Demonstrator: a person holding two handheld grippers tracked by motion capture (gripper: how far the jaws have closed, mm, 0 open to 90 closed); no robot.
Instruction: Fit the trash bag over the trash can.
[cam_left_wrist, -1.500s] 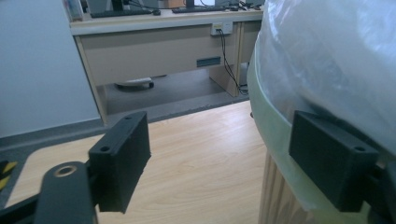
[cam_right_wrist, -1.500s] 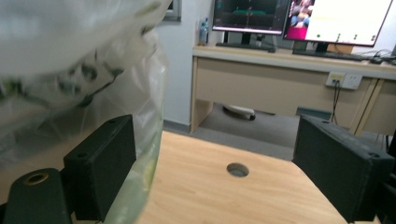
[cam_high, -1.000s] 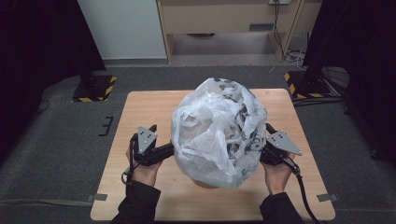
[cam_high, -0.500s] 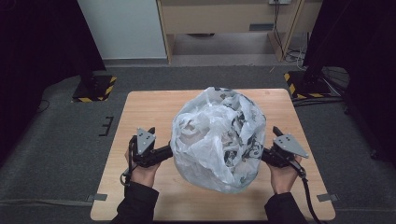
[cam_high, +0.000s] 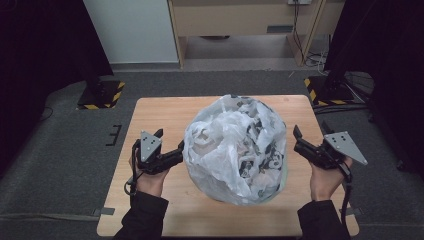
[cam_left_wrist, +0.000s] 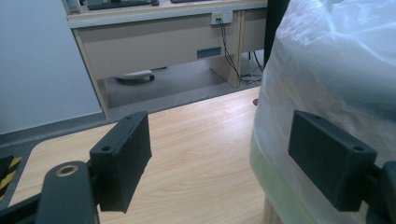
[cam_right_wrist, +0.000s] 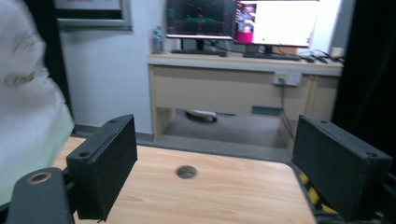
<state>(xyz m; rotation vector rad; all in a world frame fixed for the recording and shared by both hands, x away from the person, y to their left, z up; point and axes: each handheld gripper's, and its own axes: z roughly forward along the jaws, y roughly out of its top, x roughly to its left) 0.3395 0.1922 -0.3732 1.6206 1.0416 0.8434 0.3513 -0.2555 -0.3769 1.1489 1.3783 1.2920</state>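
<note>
Crinkled translucent white plastic bag (cam_high: 235, 150), printed with small black cartoon figures and puffed into a big dome over something pale green at its base, sits mid-table on the light wooden table (cam_high: 155, 112). Left gripper (cam_high: 176, 151) hovers right against the bag's side with jaws spread wide and empty, while the right gripper (cam_high: 299, 140) hangs just off the opposite side, also wide open, holding nothing. My read: this is the lining-up step, and next each gripper needs to pinch a fold of film.
</note>
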